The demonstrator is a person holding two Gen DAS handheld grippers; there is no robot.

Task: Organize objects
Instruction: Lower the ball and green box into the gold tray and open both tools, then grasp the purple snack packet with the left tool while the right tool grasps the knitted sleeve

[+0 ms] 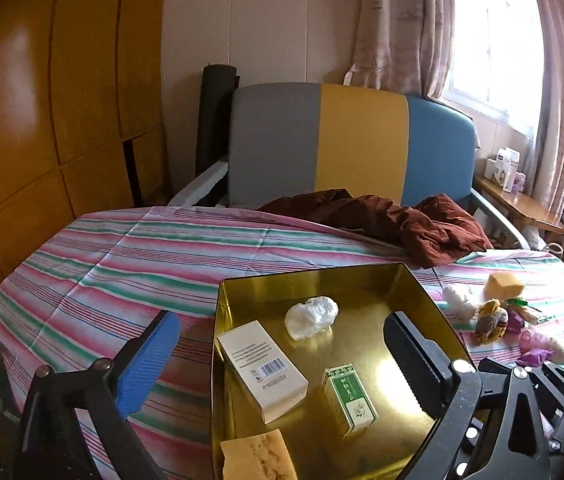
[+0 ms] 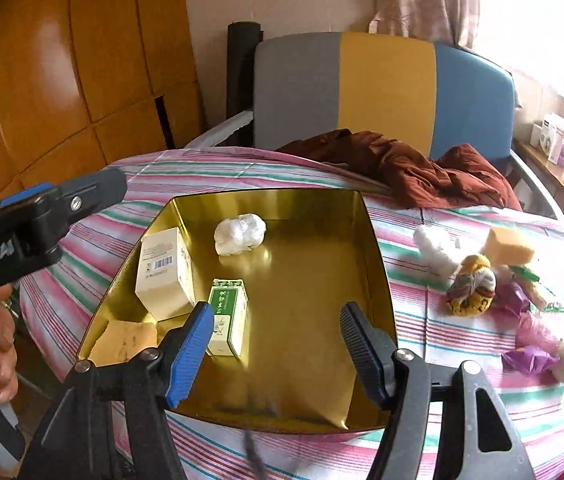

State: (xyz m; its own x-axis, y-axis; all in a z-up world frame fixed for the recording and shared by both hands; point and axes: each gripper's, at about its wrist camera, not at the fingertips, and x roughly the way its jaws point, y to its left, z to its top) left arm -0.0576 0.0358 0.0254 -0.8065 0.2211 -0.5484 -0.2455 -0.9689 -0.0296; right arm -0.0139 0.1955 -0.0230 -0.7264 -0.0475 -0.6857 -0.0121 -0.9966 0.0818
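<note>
A gold tin tray sits on the striped tablecloth. In it lie a white barcoded box, a green and white box, a crumpled white plastic wad and a yellow sponge. My left gripper is open wide over the tray's near left corner, holding nothing. My right gripper hangs open above the tray's front. The green box lies just beside its left finger, untouched.
Right of the tray lie a second sponge, a white fluffy lump, a yellow knitted item and purple wrappers. A brown cloth is bunched at the far edge before a striped chair. A hand shows at left.
</note>
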